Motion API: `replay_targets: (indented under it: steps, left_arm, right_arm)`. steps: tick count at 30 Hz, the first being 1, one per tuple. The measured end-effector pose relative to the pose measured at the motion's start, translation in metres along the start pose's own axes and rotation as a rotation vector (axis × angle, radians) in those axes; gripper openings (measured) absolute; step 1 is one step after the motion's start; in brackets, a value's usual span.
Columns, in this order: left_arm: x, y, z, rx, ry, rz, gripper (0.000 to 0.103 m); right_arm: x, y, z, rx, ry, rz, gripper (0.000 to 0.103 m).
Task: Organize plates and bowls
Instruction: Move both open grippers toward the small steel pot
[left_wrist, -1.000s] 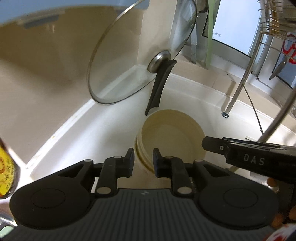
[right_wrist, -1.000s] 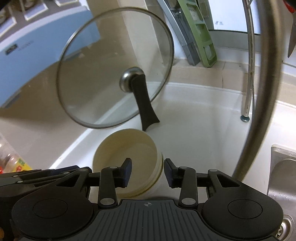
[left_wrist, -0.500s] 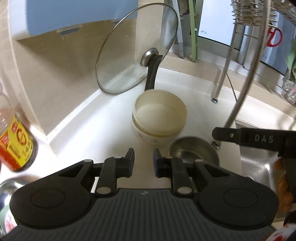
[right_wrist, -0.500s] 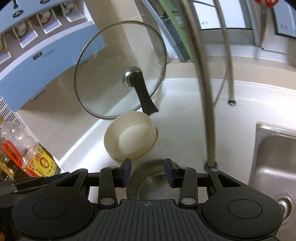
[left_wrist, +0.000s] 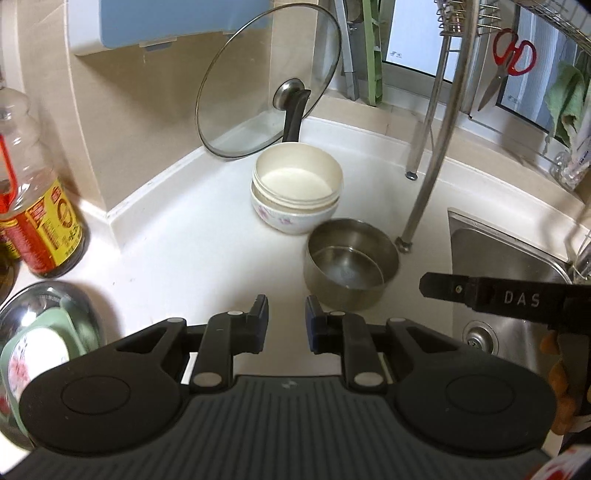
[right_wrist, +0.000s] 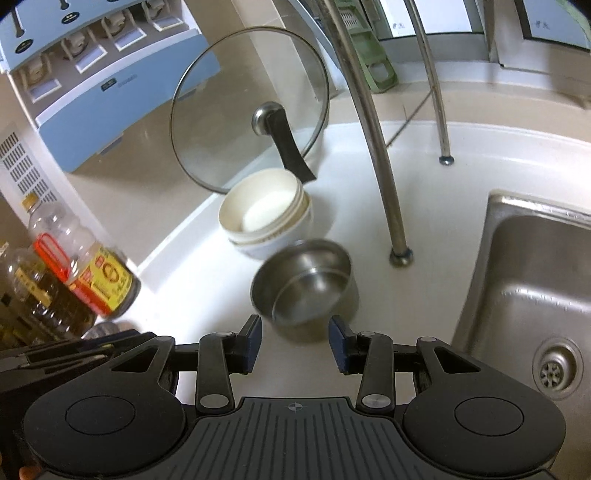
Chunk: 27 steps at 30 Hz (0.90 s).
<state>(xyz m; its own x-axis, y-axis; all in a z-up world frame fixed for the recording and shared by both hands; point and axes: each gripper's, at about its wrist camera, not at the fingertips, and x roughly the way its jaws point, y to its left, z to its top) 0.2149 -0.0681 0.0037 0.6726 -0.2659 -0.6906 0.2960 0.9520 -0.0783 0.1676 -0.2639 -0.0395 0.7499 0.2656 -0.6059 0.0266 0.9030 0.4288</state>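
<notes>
Jaws of both grippers (left (left_wrist: 282, 319), right (right_wrist: 294, 341)) gape empty.

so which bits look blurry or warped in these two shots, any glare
Right wrist view: the steel bowl and soy sauce bottle are motion-smeared, and the rack legs bow with fisheye distortion. Left wrist view: sharper overall, the glass lid shows faint reflections, and the window is blown out bright.

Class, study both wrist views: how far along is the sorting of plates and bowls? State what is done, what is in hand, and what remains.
Done: the cream bowls sit nested as one stack by the glass lid. In hand: nothing; the left gripper and right gripper are both empty. Left: the steel bowl stands alone beside the stack, and dishes at the left edge look unsorted.
</notes>
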Motion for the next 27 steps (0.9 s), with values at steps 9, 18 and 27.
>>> replay_targets:
  steps: [9, 18, 27]
  left_arm:
    - [-0.025, -0.020, -0.030, -0.026, 0.004, 0.032, 0.018]
    - [-0.046, -0.040, -0.054, -0.045, -0.002, 0.056, 0.018]
    - [-0.062, -0.054, -0.070, -0.059, -0.010, 0.083, 0.018]
  right_arm:
    - [-0.026, -0.005, -0.028, -0.026, 0.019, 0.007, 0.041]
    - [-0.049, -0.004, -0.051, -0.079, 0.022, 0.026, 0.041]
    - [-0.067, -0.002, -0.068, -0.133, 0.013, 0.058, 0.041]
